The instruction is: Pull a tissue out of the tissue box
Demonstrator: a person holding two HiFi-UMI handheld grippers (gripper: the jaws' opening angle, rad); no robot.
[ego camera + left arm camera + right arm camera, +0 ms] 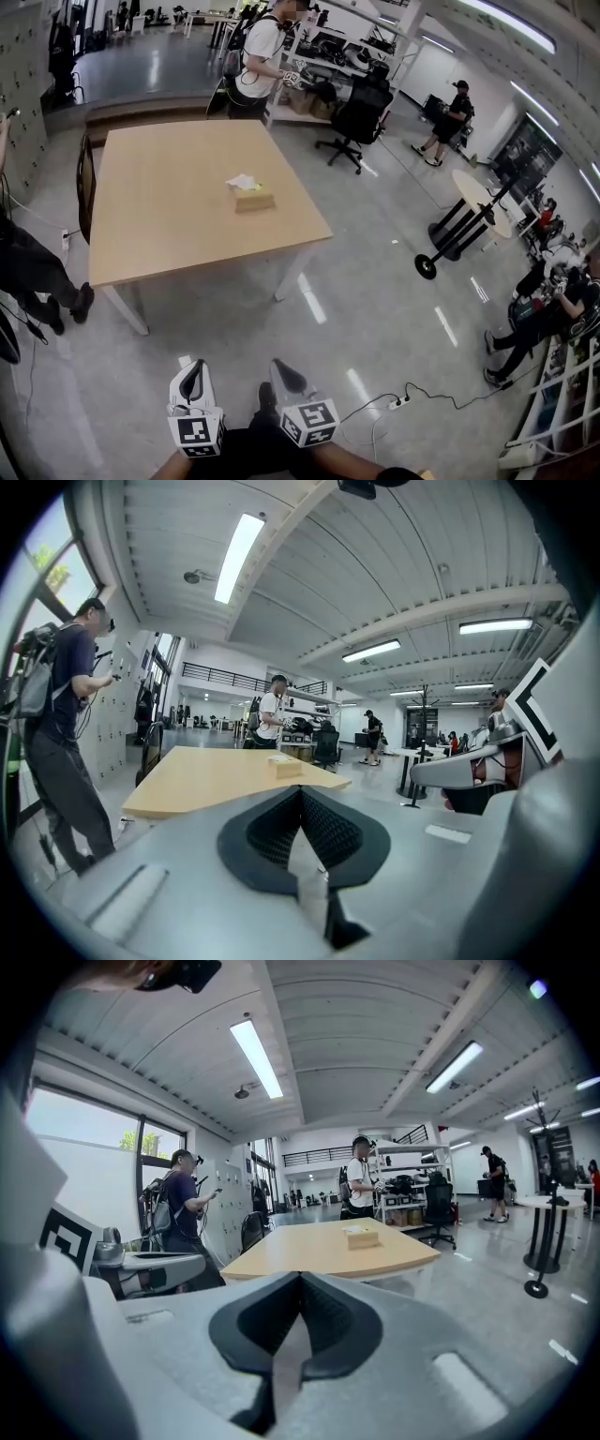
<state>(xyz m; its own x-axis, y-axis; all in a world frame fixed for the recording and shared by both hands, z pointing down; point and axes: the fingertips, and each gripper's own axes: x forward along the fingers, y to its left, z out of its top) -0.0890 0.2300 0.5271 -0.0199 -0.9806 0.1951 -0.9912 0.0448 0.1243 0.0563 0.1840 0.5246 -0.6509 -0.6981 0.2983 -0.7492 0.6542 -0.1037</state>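
Note:
A tan tissue box with a white tissue sticking out of its top sits near the middle of the wooden table. The same box shows far ahead in the left gripper view and in the right gripper view. My left gripper and right gripper are held low over the floor, well short of the table's near edge. Both are shut, their dark pads meeting with nothing between them.
A dark chair stands at the table's left side. A person stands left of the table, another beyond its far edge. An office chair, a round stand table and a floor cable with a power strip lie to the right.

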